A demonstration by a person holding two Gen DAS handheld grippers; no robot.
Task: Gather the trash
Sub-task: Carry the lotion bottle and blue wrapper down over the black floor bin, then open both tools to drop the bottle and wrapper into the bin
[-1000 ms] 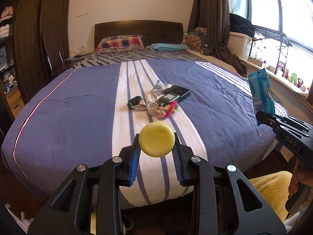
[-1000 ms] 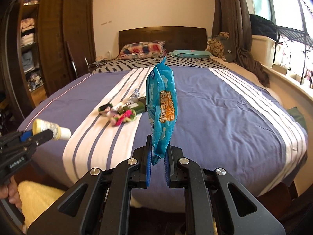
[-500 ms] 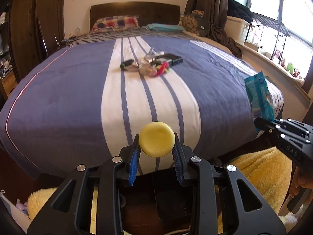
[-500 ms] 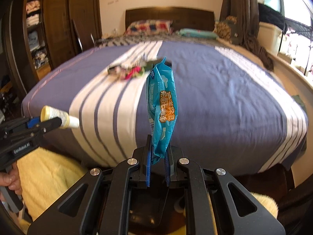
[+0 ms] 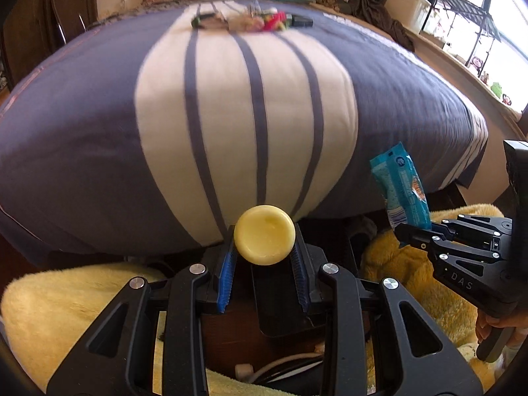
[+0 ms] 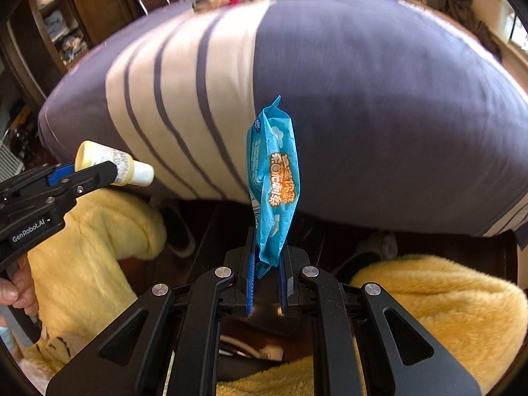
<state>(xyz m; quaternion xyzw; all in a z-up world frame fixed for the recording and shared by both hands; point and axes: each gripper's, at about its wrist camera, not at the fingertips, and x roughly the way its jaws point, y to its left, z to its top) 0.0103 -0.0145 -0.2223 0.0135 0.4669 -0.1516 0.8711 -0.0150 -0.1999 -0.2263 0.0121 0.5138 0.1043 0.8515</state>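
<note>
My left gripper [image 5: 264, 257] is shut on a small pale-yellow bottle [image 5: 264, 239], seen bottom-on; the right wrist view shows the bottle [image 6: 114, 168] sideways in that gripper [image 6: 95, 173]. My right gripper [image 6: 266, 264] is shut on a blue snack wrapper [image 6: 274, 184] that stands upright between the jaws; the wrapper [image 5: 401, 188] and the gripper [image 5: 415, 231] also show at the right of the left wrist view. Both grippers hang low, beyond the foot of the bed [image 5: 99, 115], above a dark floor gap.
A heap of small items [image 5: 250, 21] lies far up the striped bedspread. Yellow fluffy fabric [image 6: 445, 303] lies on both sides below the grippers. A dark box-like object [image 5: 280, 303] and a white cable [image 5: 274, 366] sit on the floor between them.
Both grippers have dropped and tilted down past the foot of the bed, still holding the bottle and the wrapper. The bed now fills the upper view.
</note>
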